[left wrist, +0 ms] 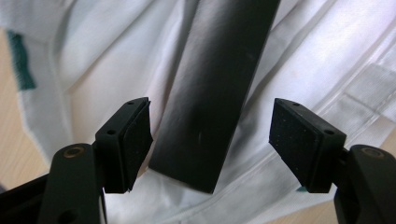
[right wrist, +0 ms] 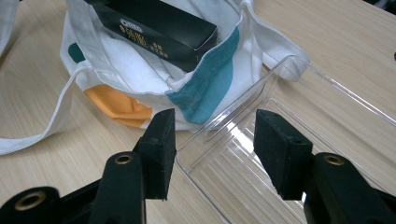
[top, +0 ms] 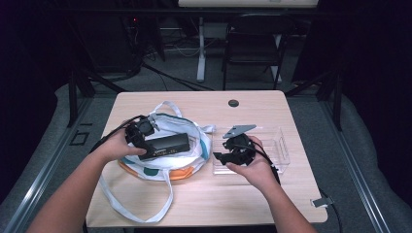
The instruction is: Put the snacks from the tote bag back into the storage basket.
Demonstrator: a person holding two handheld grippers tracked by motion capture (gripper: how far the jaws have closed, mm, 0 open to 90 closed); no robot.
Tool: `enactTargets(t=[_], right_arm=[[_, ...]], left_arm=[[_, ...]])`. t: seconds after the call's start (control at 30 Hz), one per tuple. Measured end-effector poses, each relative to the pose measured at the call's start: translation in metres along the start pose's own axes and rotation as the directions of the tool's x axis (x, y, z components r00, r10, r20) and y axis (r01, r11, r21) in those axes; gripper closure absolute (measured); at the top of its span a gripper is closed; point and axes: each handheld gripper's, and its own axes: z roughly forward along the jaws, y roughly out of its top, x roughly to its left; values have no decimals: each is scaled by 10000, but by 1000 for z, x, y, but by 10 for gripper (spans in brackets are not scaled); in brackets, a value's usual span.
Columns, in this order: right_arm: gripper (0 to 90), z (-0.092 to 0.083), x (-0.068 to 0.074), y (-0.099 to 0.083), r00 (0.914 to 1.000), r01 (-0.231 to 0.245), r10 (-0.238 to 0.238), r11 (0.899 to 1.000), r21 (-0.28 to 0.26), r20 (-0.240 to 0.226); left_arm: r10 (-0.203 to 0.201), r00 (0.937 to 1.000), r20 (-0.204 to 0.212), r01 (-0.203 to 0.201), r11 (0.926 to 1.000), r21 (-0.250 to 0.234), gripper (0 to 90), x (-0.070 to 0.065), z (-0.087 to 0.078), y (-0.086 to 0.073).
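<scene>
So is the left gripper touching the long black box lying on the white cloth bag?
Apart. In the left gripper view the left gripper stands open around the black box, with white bag cloth visible between each pad and the box.

A darkened lab or recording studio set up around one small work table

A light wooden tabletop (top: 204,204) with a round black grommet (top: 233,103) near its far edge stands on grey carpet, ringed by black curtains and black metal frame legs (top: 73,97); beyond the far edge sit a black folding chair (top: 252,48), the white leg of a desk (top: 200,48) and loose cables on the floor, and a person's forearms reach in over the near edge holding black handheld camera grippers
</scene>
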Motion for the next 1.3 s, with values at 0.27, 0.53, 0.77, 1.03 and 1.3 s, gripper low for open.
enactTargets(t=[0.27,0.53,0.77,1.03,1.3], right_arm=[[489,0,-1,-2,9999,-88,88,9999,58,67],[489,0,-1,-2,9999,-98,98,10000,20,81],[489,2,0,-3,10000,-64,63,9999,104,46],[489,6,3,-4,10000,-14,13,9998,186,18],[489,7,3,-4,10000,3,-3,9998,205,-13]], left_arm=[[347,9991,-239,-335,9984,458,262,0,14,9],[561,9983,-167,-544,9945,897,255,-2,28,16],[753,9971,65,-755,9901,1184,256,0,36,22],[879,9958,239,-904,9856,1426,258,-1,49,27],[1015,9945,256,-1044,9785,1776,273,-1,61,29]])
